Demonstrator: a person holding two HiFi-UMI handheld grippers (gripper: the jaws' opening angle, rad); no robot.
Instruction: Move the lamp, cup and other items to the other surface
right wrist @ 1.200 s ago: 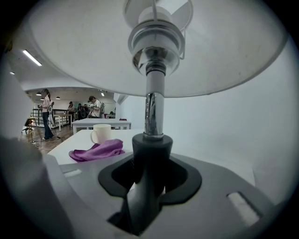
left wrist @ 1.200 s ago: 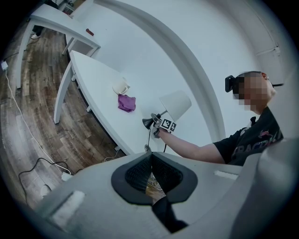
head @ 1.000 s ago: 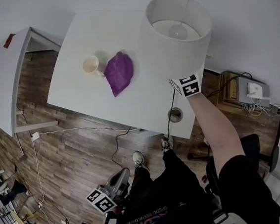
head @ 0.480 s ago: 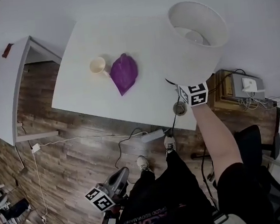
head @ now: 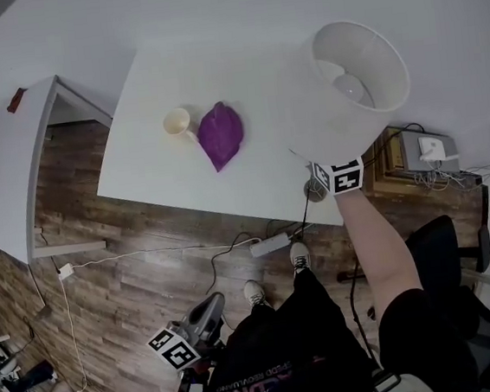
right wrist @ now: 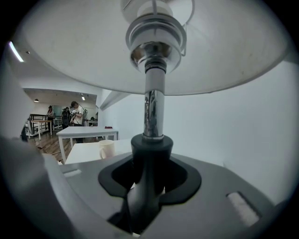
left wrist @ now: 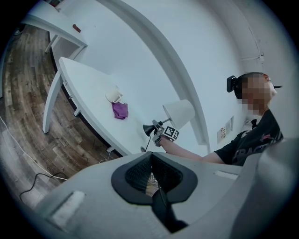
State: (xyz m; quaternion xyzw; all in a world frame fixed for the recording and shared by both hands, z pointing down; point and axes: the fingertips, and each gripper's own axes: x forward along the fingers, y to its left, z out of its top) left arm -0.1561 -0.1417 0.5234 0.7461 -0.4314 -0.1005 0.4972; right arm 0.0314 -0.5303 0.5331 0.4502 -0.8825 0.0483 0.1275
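Lamp (head: 358, 74) is in my right gripper (head: 320, 177), jaws pinching its dark neck just below the chrome stem; the shade fills the top of the right gripper view. It hangs tilted, clear of the white table (head: 164, 169), at that table's right end, and its cord (head: 303, 219) drops toward the wood floor (head: 146, 245). My left gripper (head: 207, 312) is low by my legs, well apart from the table, jaws pressed together with nothing between them. Cream cup (head: 176, 121) and purple cloth (head: 221, 135) sit just beside each other on the table, well apart from the lamp. Second white table (head: 14, 154) stands off to the left.
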